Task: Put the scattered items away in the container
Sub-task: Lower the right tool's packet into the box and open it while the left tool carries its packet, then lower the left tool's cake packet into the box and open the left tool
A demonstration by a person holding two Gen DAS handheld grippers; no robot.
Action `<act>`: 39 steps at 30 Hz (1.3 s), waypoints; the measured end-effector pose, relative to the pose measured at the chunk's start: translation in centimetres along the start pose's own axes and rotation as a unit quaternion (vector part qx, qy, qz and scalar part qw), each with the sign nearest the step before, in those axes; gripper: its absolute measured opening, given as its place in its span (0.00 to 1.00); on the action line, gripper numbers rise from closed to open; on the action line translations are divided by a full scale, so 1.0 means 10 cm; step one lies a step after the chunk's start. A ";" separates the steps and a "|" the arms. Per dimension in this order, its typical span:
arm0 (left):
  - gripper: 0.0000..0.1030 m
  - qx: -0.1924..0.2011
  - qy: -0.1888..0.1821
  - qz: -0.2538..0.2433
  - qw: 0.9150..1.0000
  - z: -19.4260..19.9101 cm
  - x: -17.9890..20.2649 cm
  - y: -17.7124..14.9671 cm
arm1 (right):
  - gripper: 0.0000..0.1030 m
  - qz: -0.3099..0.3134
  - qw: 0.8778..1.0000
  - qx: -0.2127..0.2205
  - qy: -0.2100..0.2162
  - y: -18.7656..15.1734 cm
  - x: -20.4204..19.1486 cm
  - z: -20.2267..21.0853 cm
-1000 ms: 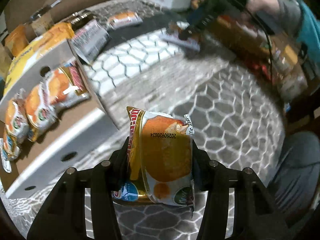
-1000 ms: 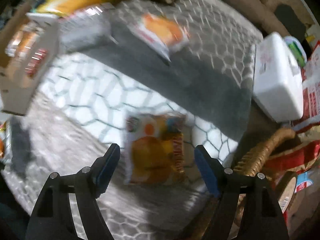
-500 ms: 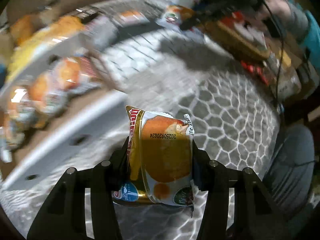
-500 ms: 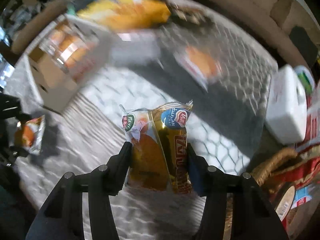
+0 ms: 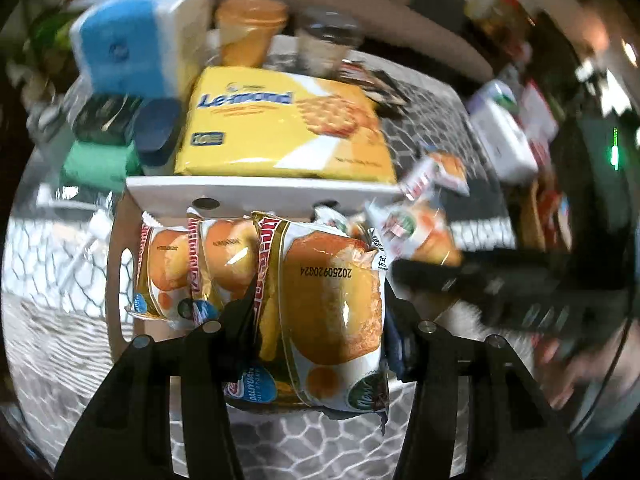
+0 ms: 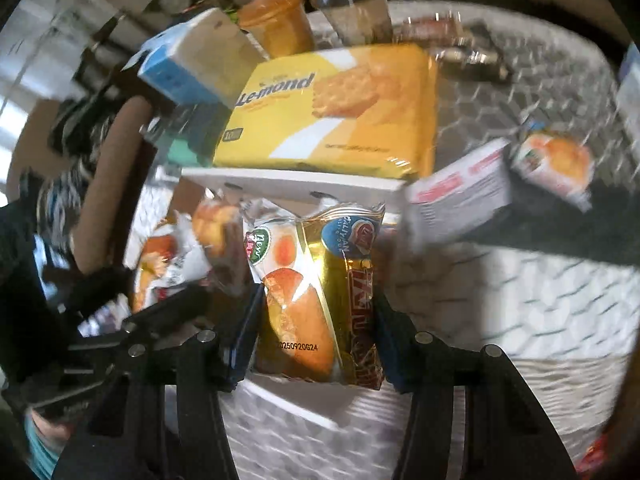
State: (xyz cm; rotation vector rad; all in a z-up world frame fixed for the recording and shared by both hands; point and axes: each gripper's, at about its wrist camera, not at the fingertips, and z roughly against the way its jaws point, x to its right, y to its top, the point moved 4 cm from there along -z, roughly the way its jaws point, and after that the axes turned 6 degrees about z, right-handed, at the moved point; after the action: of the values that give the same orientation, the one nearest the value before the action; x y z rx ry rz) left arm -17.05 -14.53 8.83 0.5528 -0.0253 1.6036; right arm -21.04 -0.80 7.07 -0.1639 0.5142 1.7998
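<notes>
Two cake packets are in the air at once: your left gripper [image 5: 320,320] is clamped on one snack cake packet [image 5: 332,312], and your right gripper [image 6: 316,332], whose jaws have just been closing, now pinches a second packet [image 6: 316,304]. Both hang over the open cardboard box [image 5: 260,190], where several packets [image 5: 196,264] already stand in a row (a yellow cracker pack [image 5: 288,124] lies just behind the rim). Watch the crowding: your grippers sit close together, so they could knock each other, or a release too near the wall could leave a packet draped outside. Slick wrappers may also slide out early.
</notes>
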 end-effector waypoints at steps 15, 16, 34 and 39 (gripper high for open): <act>0.47 -0.017 0.013 0.020 1.000 -0.32 -0.03 0.02 | 0.65 -0.021 0.993 0.072 -0.093 0.08 0.09 0.28; 0.47 -0.019 0.014 0.023 0.999 -0.35 -0.01 0.02 | 0.65 -0.027 0.991 0.085 -0.095 0.07 0.16 0.40; 0.59 0.010 0.027 0.029 0.999 -0.41 0.10 0.17 | 0.63 -0.019 0.991 0.107 -0.072 -0.19 0.40 0.50; 0.68 0.072 0.009 0.017 0.997 0.18 0.04 0.22 | 0.63 -0.002 0.991 0.112 -0.067 -0.15 0.25 0.43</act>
State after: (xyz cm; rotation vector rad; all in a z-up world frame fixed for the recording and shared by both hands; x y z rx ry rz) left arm -18.49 -14.98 11.20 0.6519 0.0956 1.6517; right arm -19.69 3.55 9.58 0.1111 0.6142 1.7214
